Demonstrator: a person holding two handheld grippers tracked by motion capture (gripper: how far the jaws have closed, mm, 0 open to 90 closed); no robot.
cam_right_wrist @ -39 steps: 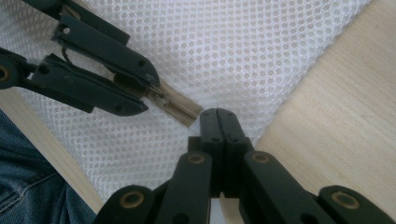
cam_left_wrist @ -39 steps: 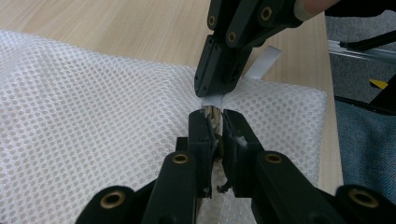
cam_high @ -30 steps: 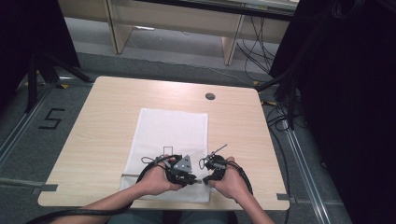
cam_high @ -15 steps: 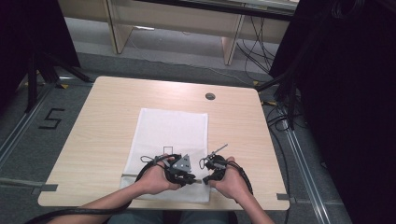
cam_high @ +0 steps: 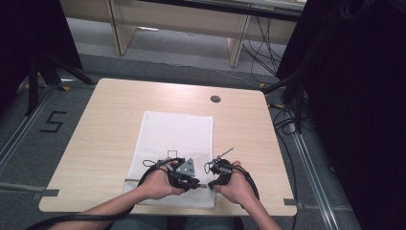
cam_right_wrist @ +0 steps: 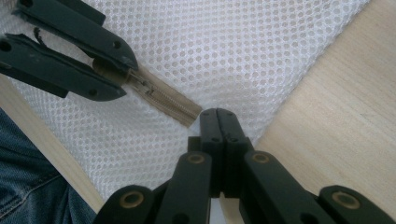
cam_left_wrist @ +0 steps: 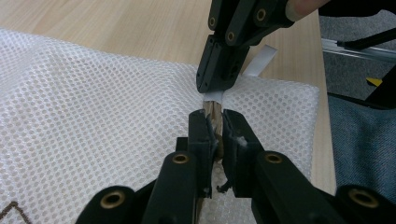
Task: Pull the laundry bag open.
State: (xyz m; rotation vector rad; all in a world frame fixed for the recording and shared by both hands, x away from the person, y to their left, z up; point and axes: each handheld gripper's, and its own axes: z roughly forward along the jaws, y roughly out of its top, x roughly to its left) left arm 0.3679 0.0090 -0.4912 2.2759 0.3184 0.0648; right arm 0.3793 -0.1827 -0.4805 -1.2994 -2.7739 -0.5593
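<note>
We are working at the near edge of the white mesh laundry bag (cam_high: 177,139), which lies flat on the wooden table (cam_high: 105,124) from its centre toward six o'clock, with a tan zipper (cam_right_wrist: 163,100) running along that near edge. The left gripper (cam_left_wrist: 215,126) is clenched on the zipper, apparently at the slider, though the pull itself is hidden between the pads. The right gripper (cam_right_wrist: 218,114) is pressed fully together at the zipper's end, at about five o'clock of the bag; we judge it pins the mesh or its small white tab (cam_left_wrist: 259,60) there, but the contact is hidden. To do this step well, we should keep the right gripper anchored so the fabric stays taut, then draw the left one straight along the zipper's line, toward nine o'clock in the high view, low and level. Pulling upward would bunch the mesh and jam the teeth.
</note>
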